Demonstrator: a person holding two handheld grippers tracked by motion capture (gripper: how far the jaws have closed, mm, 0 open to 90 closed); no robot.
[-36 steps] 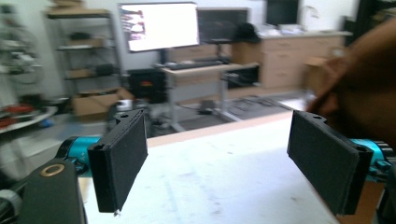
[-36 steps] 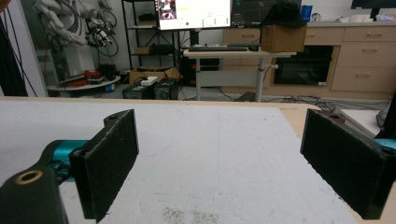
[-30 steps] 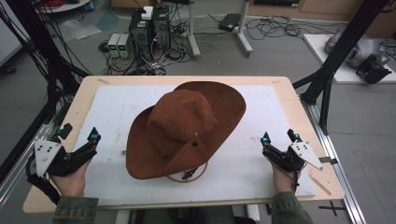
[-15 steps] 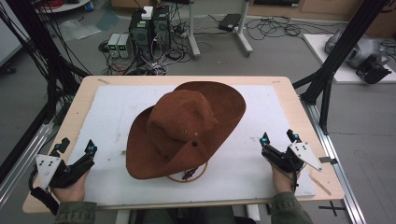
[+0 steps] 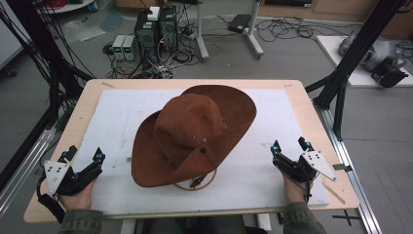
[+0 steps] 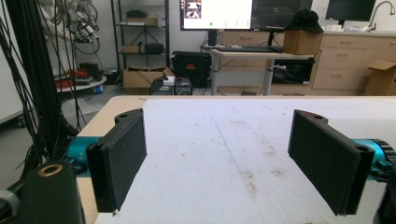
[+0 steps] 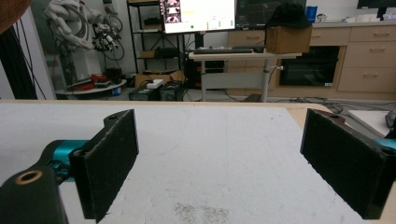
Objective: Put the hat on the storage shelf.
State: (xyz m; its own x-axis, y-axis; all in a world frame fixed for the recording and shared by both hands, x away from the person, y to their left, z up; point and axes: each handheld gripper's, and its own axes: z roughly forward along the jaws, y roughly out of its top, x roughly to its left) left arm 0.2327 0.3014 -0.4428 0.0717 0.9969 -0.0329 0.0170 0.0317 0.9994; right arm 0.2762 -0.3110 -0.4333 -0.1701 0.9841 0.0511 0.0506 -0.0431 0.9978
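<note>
A brown wide-brimmed hat (image 5: 192, 134) with a chin cord (image 5: 197, 184) lies crown up in the middle of the white mat (image 5: 117, 122). My left gripper (image 5: 84, 153) rests at the mat's front left corner, open, well left of the hat's brim. My right gripper (image 5: 290, 145) sits at the front right, open, a short way right of the brim. In the left gripper view the two black pads (image 6: 121, 156) stand wide apart over bare mat. The right gripper view shows its pads (image 7: 107, 158) equally spread, with a sliver of brown brim (image 7: 11, 11) at the top left.
The mat covers a wooden table (image 5: 311, 117). Black frame posts (image 5: 348, 68) stand at the table's right and left sides. Computers and cables (image 5: 156, 29) lie on the floor beyond the far edge. A desk with a monitor (image 6: 217, 14) stands farther off.
My left gripper has drawn back toward the front left corner of the table. The right gripper and the hat have stayed put.
</note>
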